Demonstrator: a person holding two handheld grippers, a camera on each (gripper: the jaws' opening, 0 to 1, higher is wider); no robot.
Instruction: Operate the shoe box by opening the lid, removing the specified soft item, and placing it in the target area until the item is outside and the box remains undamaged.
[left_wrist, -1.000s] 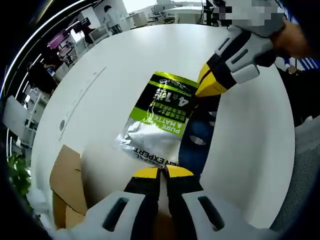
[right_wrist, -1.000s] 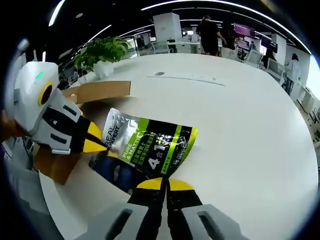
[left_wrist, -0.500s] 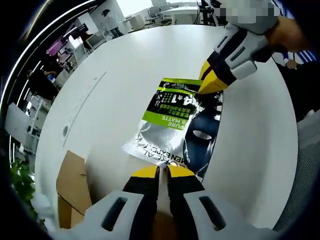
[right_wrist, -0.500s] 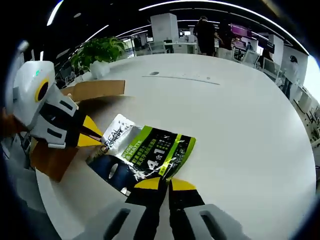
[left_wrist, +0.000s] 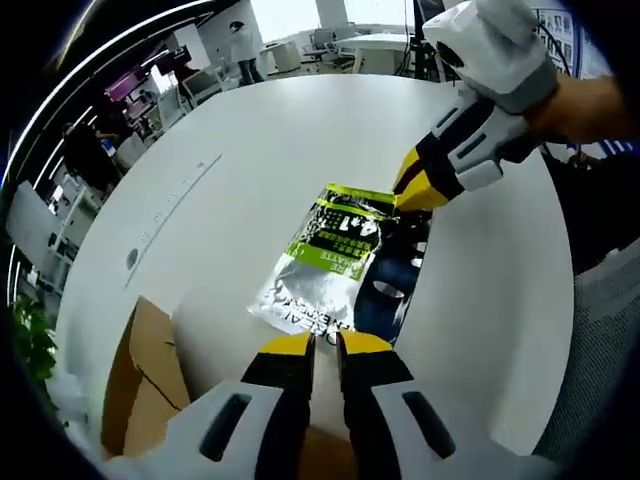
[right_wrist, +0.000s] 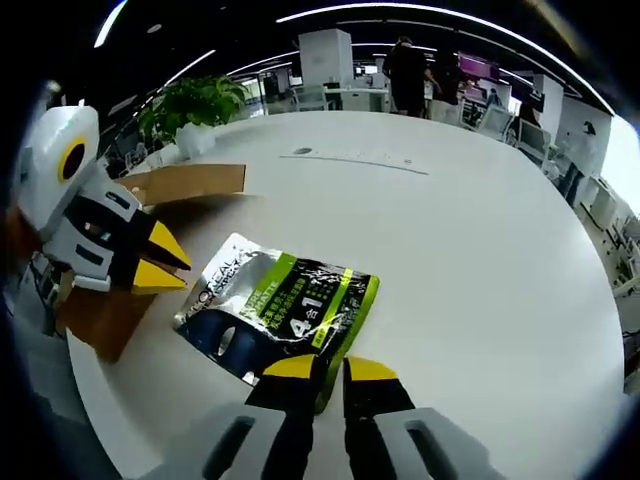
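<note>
1. On the white table (right_wrist: 480, 230) the soft item, a green, black and silver pouch (right_wrist: 283, 311), lies flat and outside the shoe box (right_wrist: 170, 190), just beside the box's open brown flap.
2. Left gripper (left_wrist: 325, 345): its yellow-tipped jaws stand a narrow gap apart at the silver end of the pouch (left_wrist: 335, 255) and grip nothing. In the right gripper view its jaws are parted and lifted clear of the pouch.
3. Right gripper (right_wrist: 328, 367): its jaws are also slightly parted, just at the green edge of the pouch. Whether the tips touch the edge cannot be told; no clamping is evident.
4. Judgement: the step in hand is the release and withdrawal after placing; the removal appears essentially complete.
5. To do it well, both grippers should back straight away along their own jaw lines, with jaws held parted, so neither tip drags the slick foil back across the table.
6. The left gripper's retreat path passes near the shoe box (left_wrist: 150, 385); it should lift before turning, to avoid creasing the cardboard flap.
</note>
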